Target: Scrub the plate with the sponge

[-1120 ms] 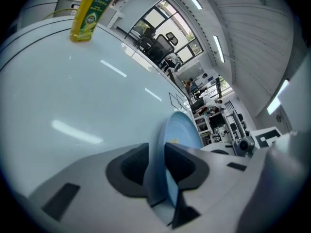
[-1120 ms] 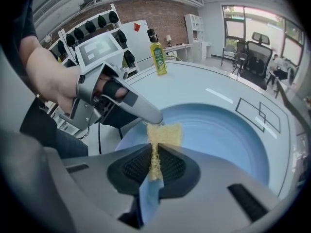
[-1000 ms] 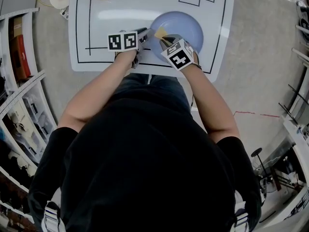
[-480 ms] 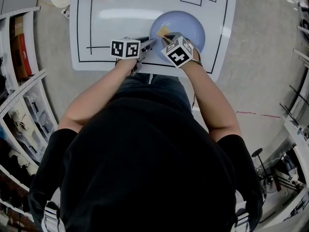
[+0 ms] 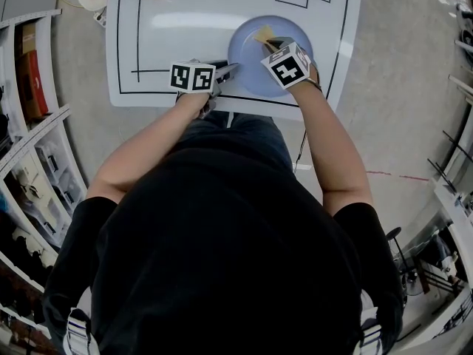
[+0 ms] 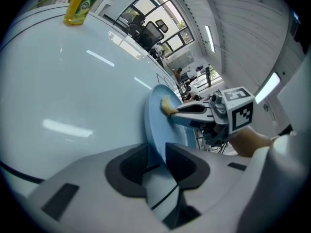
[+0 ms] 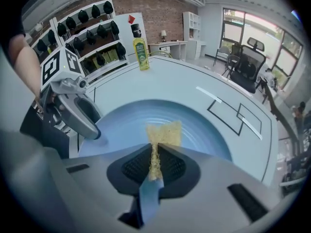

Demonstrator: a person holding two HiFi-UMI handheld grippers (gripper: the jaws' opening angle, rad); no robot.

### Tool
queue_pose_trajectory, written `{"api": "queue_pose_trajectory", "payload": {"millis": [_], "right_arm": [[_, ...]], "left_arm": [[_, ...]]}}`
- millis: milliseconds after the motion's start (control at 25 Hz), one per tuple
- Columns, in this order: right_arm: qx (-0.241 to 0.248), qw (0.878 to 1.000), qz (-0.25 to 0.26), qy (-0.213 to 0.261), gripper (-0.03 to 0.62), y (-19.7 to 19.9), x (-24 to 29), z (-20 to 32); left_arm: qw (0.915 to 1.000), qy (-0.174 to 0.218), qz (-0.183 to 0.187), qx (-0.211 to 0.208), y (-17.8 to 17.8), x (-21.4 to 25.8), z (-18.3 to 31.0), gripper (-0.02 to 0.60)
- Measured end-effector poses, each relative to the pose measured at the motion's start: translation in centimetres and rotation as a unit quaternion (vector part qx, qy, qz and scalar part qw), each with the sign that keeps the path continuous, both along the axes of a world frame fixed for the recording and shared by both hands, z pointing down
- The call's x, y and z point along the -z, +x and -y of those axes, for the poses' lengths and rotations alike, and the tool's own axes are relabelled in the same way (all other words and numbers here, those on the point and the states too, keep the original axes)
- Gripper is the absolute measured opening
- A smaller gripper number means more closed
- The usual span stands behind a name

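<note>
While scrubbing, clamps left gripper (image 5: 230, 68) fingers on near rim of plate (image 5: 247, 58) to stop sliding on worktop (image 5: 185, 28); presses sponge (image 5: 264, 34), pinched between right gripper (image 5: 273, 44) fingers, onto plate's far half.

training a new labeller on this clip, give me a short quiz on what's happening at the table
1. What does the right gripper hold?
A) a thin yellow sponge
B) a white cloth
C) nothing
2. True or false: the left gripper is shut on the rim of the round blue plate.
3. Fill in: the yellow-green soap bottle stands on the white ____.
Key: 1 A; 2 true; 3 table
</note>
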State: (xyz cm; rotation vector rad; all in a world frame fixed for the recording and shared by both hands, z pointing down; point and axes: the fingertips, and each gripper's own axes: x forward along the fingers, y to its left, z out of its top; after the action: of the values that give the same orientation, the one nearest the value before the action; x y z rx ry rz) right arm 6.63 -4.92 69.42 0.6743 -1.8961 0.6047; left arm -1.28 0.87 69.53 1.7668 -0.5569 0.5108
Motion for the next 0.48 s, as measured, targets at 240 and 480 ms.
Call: {"api": "queue_pose_trajectory", "payload": {"millis": [240, 480], "right_arm": [[-0.021, 1.0, -0.013, 0.001, 0.032, 2.5, 0.0, -0.6], [-0.044, 0.999, -0.021, -0.003, 0.034, 4.6, 0.1, -2.5]], "left_arm": [[1.0, -0.004, -0.004, -0.003, 0.5, -0.1, -0.9, 0.118], [0.9999, -0.01, -0.005, 0.002, 0.6, -0.1, -1.1, 0.117]]}}
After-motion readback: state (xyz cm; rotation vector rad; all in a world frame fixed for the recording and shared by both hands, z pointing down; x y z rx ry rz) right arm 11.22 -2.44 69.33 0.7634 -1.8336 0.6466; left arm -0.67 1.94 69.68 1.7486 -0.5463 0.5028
